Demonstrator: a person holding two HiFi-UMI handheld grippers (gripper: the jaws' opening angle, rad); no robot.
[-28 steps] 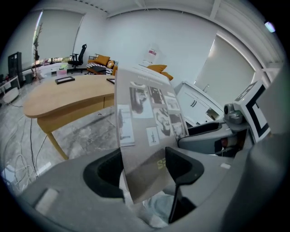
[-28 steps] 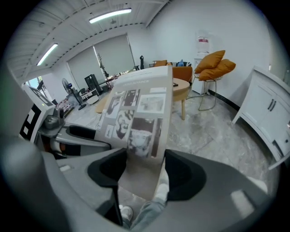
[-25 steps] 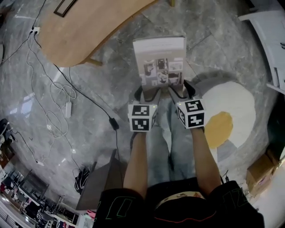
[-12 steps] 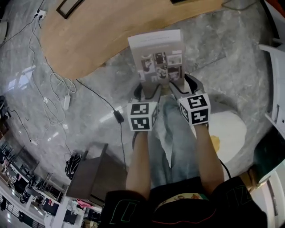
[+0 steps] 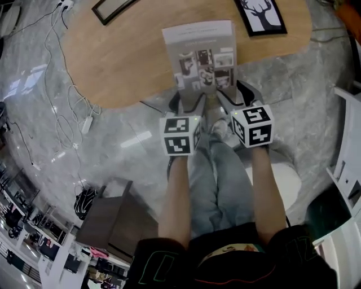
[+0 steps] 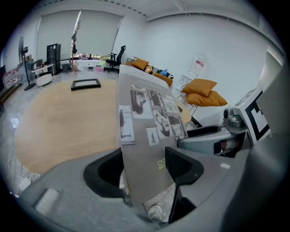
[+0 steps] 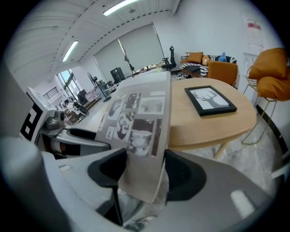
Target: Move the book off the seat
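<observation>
A thin grey book [image 5: 200, 56] with small photos on its cover is held up in the air, its far half over the edge of a round wooden table [image 5: 118, 62]. My left gripper [image 5: 190, 108] is shut on the book's near left edge [image 6: 145, 149]. My right gripper [image 5: 230, 103] is shut on the book's near right edge [image 7: 140, 149]. Both grippers sit side by side just in front of the person's legs. The seat is not in view.
On the table lie a framed deer picture [image 5: 260, 14] at the right and a dark empty frame [image 5: 113, 8] at the left. Cables [image 5: 67, 121] trail over the grey marble floor. A white round rug [image 5: 287, 183] lies at the person's right, a dark box [image 5: 104, 223] at the left.
The person has walked toward the wooden table with the book held in both grippers. The book now hangs over the table's edge, and the rug has slid behind.
</observation>
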